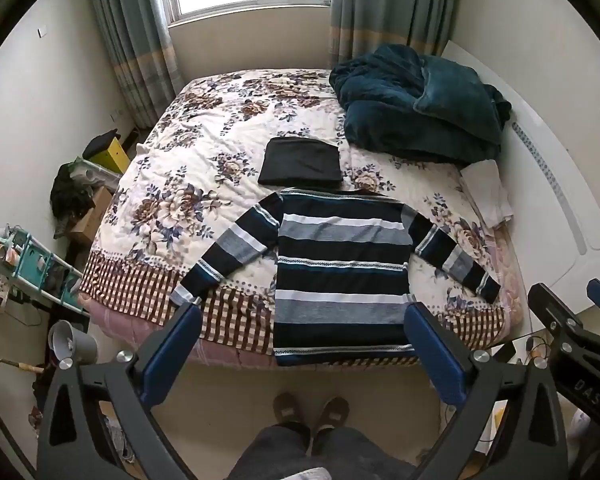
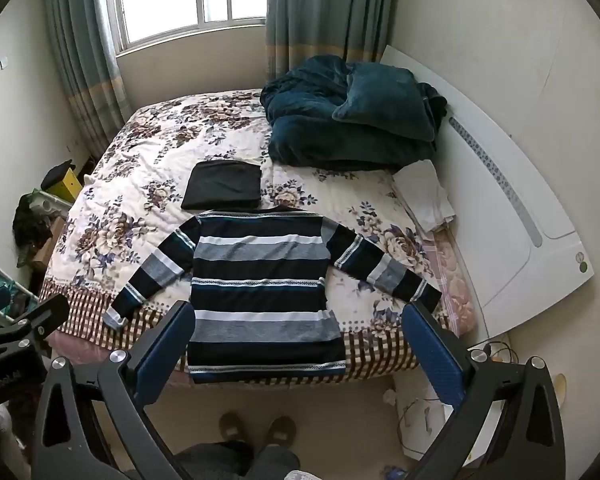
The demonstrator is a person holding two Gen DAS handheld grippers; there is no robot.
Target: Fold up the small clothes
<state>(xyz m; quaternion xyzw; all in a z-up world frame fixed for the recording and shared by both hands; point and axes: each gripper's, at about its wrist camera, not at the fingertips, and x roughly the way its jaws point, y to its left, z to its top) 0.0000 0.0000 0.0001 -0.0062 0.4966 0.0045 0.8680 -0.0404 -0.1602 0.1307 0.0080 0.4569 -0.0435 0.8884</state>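
Note:
A striped sweater (image 1: pixel 340 268) (image 2: pixel 264 284) in navy, grey and white lies flat on the bed, sleeves spread to both sides and hem hanging over the near edge. Beyond its collar rests a folded black garment (image 1: pixel 300 162) (image 2: pixel 222 186). My left gripper (image 1: pixel 302 316) hovers above the near edge of the bed, wide open, its blue pads framing the hem with nothing between them. My right gripper (image 2: pixel 298 314) is also open and empty, held above the hem and the right cuff. The right gripper's frame (image 1: pixel 572 336) shows at the right of the left wrist view.
The floral bedspread (image 1: pixel 188 152) (image 2: pixel 140 148) covers the bed. A teal blanket pile (image 1: pixel 416 104) (image 2: pixel 352 116) and white cloths (image 1: pixel 486 192) (image 2: pixel 424 196) sit at the far right by the white headboard (image 2: pixel 512 184). Boxes and a rack (image 1: pixel 40 264) crowd the floor at left. A person's slippered feet (image 1: pixel 310 410) stand below.

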